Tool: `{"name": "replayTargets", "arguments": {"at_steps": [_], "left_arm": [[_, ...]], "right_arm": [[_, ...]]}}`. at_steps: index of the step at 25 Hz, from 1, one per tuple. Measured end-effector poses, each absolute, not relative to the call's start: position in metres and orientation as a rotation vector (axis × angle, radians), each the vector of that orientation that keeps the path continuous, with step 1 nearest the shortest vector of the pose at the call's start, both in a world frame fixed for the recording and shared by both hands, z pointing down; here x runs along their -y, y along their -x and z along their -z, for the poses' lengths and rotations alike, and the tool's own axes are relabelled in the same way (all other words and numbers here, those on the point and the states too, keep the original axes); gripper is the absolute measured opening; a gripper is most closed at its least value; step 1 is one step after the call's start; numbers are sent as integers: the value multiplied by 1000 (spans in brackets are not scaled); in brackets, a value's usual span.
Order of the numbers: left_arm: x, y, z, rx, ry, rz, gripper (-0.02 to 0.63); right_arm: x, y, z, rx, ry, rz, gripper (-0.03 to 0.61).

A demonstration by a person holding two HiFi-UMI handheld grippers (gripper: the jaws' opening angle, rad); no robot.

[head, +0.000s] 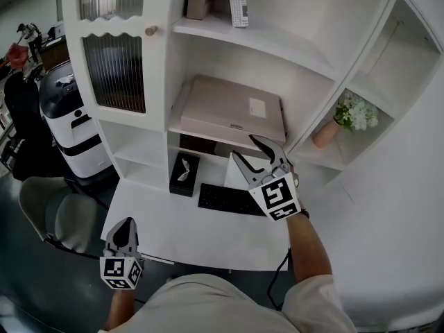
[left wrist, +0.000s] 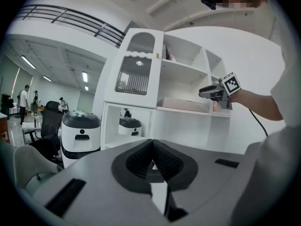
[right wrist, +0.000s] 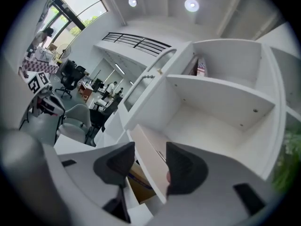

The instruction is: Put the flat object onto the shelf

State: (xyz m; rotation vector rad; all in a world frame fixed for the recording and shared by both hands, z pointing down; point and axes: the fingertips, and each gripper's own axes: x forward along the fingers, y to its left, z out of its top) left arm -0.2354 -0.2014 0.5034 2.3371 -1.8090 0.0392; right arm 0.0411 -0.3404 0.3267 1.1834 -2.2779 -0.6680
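The head view looks steeply down on the white shelf unit [head: 257,41]; the right gripper view faces it closely, the left from afar.

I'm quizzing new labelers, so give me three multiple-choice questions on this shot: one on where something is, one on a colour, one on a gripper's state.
1. Where does the flat beige object lie?
A) on the desk
B) on the middle shelf
C) on the top shelf

2. What colour is the keyboard?
A) white
B) black
C) red

3. How do the left gripper's jaws stand?
A) shut, nothing between them
B) wide open
C) closed on the keyboard

Answers: B, the head view shows it flat on the middle shelf; B, its keys and frame are black; A, the left gripper view shows the pads meeting with nothing between.
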Motion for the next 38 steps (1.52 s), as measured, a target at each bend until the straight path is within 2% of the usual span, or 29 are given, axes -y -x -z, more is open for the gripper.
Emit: {"name": "replayTargets", "arguments": {"at_steps": [22, 38], "left_arm": [[201, 204, -493, 1773, -2394, -67, 1], [194, 180, -484, 1770, -2426, -72, 0]], "right_arm": [[247, -112, -343, 2511, -1698, 394, 3], [230, -131, -359, 2556, -1744, 297, 3]]}}
